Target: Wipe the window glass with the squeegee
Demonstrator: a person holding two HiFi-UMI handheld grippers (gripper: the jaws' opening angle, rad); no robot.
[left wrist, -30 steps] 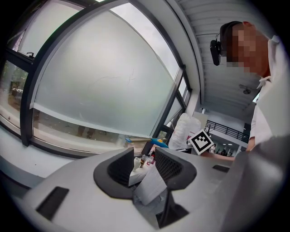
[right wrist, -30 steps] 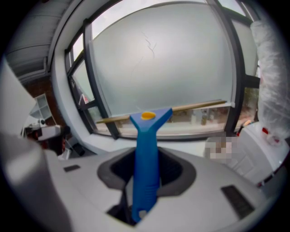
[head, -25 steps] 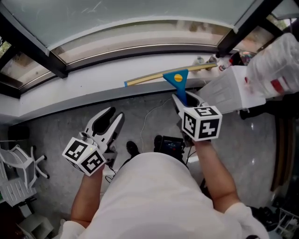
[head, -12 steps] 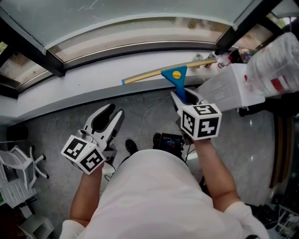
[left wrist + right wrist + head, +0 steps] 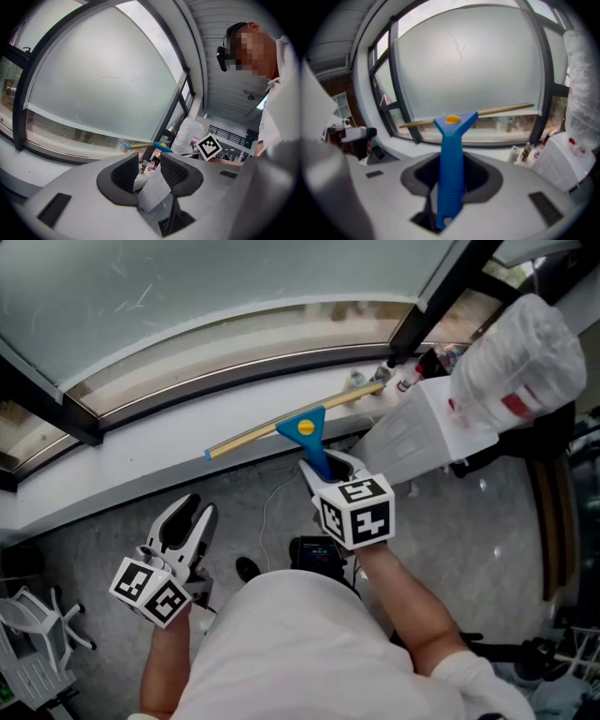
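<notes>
The squeegee point(image 5: 307, 439) has a blue handle, a yellow button and a long tan blade that lies slanted above the white windowsill point(image 5: 131, 451). My right gripper point(image 5: 323, 465) is shut on its handle; in the right gripper view the handle point(image 5: 451, 164) stands upright between the jaws of the right gripper point(image 5: 451, 177), the blade in front of the frosted window glass point(image 5: 478, 61). The blade is below the glass point(image 5: 187, 287); I cannot tell if they touch. My left gripper point(image 5: 185, 519) hangs low at the left, open and empty, also as left gripper point(image 5: 149, 171).
A white box point(image 5: 422, 432) and a plastic-wrapped roll point(image 5: 511, 357) stand at the right. Small bottles point(image 5: 405, 379) sit on the sill by a black frame post point(image 5: 441, 287). A white chair point(image 5: 33, 629) and a black device point(image 5: 314, 551) are on the floor.
The head view has swung, so both grippers and the squeegee sit further left and lower in it. The right gripper's hold on the squeegee is unchanged. The left gripper stays open.
</notes>
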